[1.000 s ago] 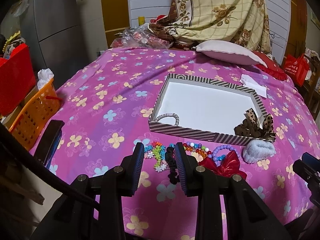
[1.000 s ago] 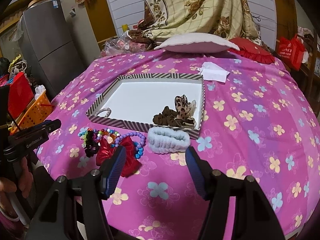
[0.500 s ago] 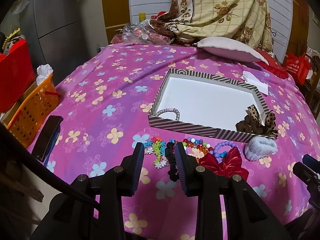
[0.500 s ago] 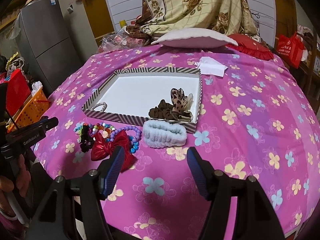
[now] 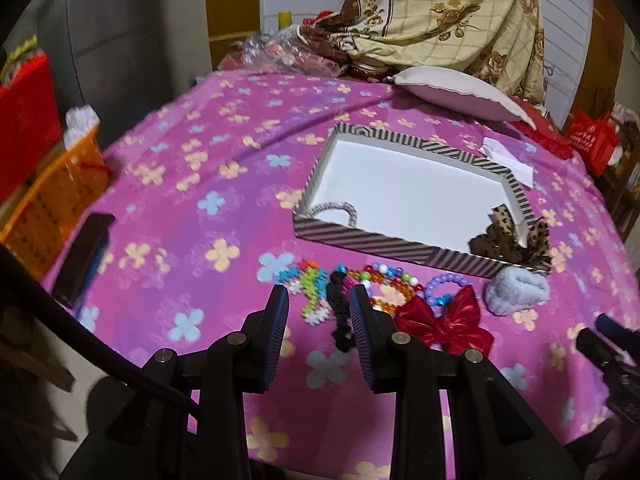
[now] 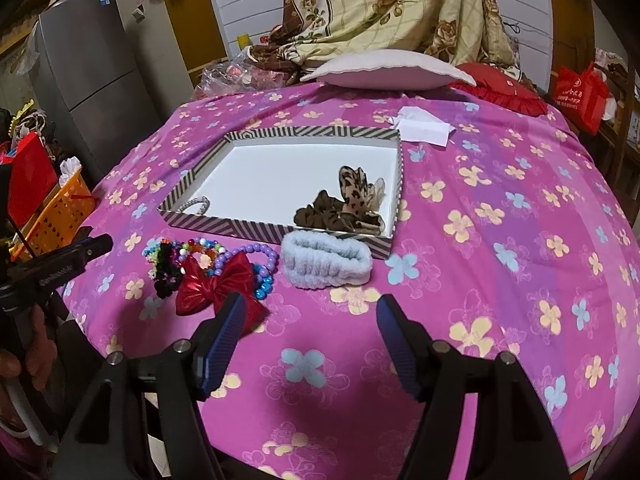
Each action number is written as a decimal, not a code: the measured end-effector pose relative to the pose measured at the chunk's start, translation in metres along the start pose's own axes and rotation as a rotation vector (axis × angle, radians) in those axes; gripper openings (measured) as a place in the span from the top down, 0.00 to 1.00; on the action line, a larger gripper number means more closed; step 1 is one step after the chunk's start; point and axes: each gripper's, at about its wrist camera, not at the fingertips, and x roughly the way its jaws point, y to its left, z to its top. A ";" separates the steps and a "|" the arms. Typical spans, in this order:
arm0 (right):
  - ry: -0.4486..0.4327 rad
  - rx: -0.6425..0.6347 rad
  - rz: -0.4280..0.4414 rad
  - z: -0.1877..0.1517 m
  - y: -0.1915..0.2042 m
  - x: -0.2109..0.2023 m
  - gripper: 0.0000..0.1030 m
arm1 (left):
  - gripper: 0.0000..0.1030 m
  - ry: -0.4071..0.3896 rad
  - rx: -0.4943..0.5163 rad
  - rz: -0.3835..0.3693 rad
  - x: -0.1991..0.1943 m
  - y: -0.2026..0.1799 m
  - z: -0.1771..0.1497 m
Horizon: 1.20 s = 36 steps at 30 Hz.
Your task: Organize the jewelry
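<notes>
Low in the frame, the left gripper point(image 5: 318, 322) hangs open around a black scrunchie point(image 5: 340, 312) lying on the pink cloth before the striped box point(image 5: 384, 242). It looks soft, light and springy; pinching its bunched middle seems best. The right gripper point(image 6: 308, 330) gapes wide, empty.

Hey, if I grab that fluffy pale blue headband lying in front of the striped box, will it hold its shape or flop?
The fluffy pale blue headband looks like soft ribbed terry, so it will probably squash and sag when gripped. It seems light for its bulk. Its fuzzy surface should resist slipping, and its flattened loop looks unlikely to roll.
</notes>
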 end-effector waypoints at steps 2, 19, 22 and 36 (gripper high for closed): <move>0.006 0.004 -0.007 -0.002 -0.003 0.004 0.31 | 0.63 0.020 -0.019 -0.040 0.003 0.002 -0.001; 0.034 0.038 0.025 0.001 -0.010 0.031 0.31 | 0.63 0.099 0.014 -0.075 0.025 -0.016 -0.012; 0.036 0.023 0.028 0.004 -0.005 0.034 0.31 | 0.63 0.099 0.017 -0.067 0.026 -0.015 -0.012; 0.028 -0.123 -0.007 0.019 0.010 0.046 0.31 | 0.63 0.131 0.013 -0.086 0.039 -0.012 -0.010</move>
